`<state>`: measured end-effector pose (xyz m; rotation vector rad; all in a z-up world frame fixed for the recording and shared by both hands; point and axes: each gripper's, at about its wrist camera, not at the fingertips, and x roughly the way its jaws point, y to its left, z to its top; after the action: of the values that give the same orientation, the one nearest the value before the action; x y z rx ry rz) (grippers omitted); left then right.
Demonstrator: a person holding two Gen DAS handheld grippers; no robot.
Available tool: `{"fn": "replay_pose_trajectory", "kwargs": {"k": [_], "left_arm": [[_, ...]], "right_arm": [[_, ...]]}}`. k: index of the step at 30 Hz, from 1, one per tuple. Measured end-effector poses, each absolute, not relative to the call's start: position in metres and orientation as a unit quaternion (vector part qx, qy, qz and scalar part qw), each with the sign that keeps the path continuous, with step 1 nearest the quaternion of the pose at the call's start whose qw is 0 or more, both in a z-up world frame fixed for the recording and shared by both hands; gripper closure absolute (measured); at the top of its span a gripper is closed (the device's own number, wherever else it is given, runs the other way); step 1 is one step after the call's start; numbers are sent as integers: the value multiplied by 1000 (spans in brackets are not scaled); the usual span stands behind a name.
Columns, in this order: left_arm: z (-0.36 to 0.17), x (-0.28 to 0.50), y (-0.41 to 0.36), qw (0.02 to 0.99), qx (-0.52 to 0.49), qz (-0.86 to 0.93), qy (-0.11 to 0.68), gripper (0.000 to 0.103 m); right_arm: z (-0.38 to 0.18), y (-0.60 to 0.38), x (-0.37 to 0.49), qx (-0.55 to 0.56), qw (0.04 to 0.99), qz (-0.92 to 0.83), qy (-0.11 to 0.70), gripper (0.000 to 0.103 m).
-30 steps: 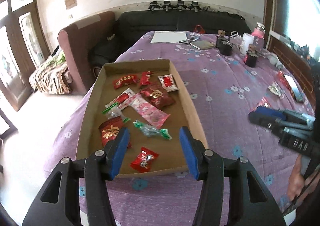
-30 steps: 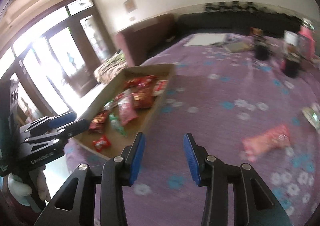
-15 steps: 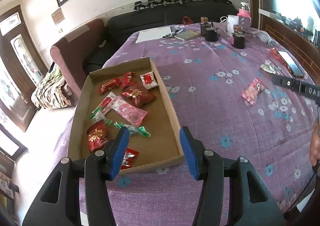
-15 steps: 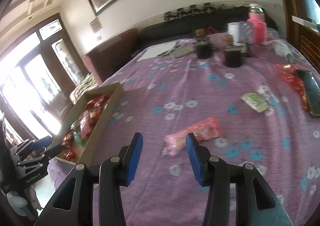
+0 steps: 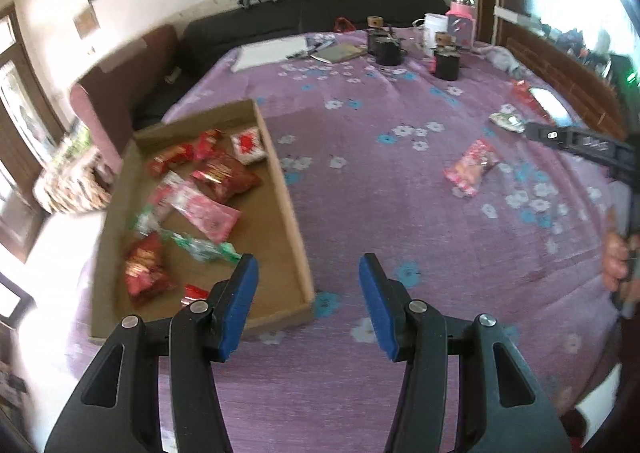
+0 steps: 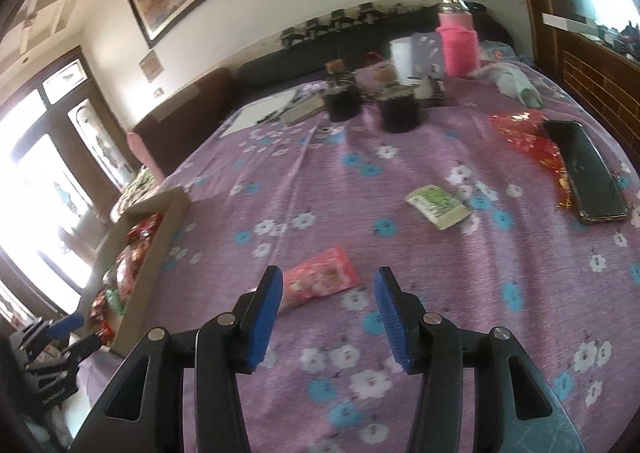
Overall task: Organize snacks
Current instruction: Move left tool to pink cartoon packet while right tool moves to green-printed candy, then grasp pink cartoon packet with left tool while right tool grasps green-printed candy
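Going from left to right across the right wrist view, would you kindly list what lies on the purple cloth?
Cardboard tray → pink snack packet → green and white packet → red foil wrapper → black phone.

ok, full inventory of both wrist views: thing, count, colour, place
cardboard tray: 1, brown, table's left edge
snack packets in tray: several, red, pink, green
pink packet: 1, loose on cloth, ahead of right gripper
green-white packet: 1, right of centre
red wrapper: 1, far right, partly under phone
phone: 1, black
black jars: 2, far end
pink bottle: 1, far end
tablecloth: purple, flowered
left gripper: jaws open, empty
right gripper: jaws opening, empty
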<state>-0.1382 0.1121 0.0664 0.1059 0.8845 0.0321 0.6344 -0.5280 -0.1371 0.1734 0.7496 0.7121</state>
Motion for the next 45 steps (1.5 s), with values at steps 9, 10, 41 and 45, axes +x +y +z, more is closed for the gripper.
{"fn": "replay_pose_trajectory", "kwargs": {"k": [9,10,41,45], "left_arm": [[62,-135,113,888,-45,-75,452,52],[64,-136,113,888,-50,-80,450,52],[73,-100,51,883,44,-162,438,52],[64,-72,10,874,120,-206,424,52]], "right_arm": [[-156,-507,675,68,865,304,392,53],[-159,-503,679,66,864,303,397,53],[-175,-509,752,16,877,268,398,72],[-176,-515,753,24,875,264,405,76]]}}
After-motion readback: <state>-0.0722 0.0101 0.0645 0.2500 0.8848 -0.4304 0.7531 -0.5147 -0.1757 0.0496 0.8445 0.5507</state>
